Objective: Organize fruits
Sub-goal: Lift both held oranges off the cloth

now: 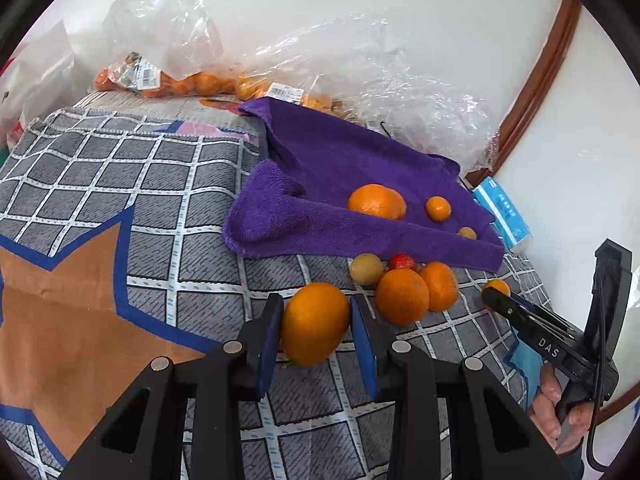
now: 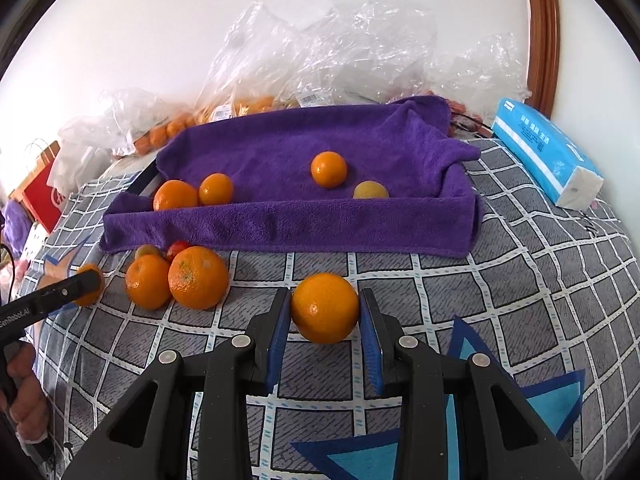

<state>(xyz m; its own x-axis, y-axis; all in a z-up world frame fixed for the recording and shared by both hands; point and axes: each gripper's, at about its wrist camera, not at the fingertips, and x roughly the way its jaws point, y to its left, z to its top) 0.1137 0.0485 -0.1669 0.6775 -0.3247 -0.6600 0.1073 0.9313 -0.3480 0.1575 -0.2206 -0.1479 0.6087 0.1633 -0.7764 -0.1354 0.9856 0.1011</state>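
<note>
Your left gripper [image 1: 316, 320] clamps an orange [image 1: 315, 323] on the checked blanket [image 1: 192, 184]; your right gripper [image 2: 325, 314] brackets another orange [image 2: 324, 307], seemingly barely touching, before the purple towel [image 2: 280, 224].

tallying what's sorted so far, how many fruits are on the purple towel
4 on the purple towel: two oranges side by side at its left end, one orange near the middle, one yellowish fruit just right of that. Its raised front edge could hide more.
</note>
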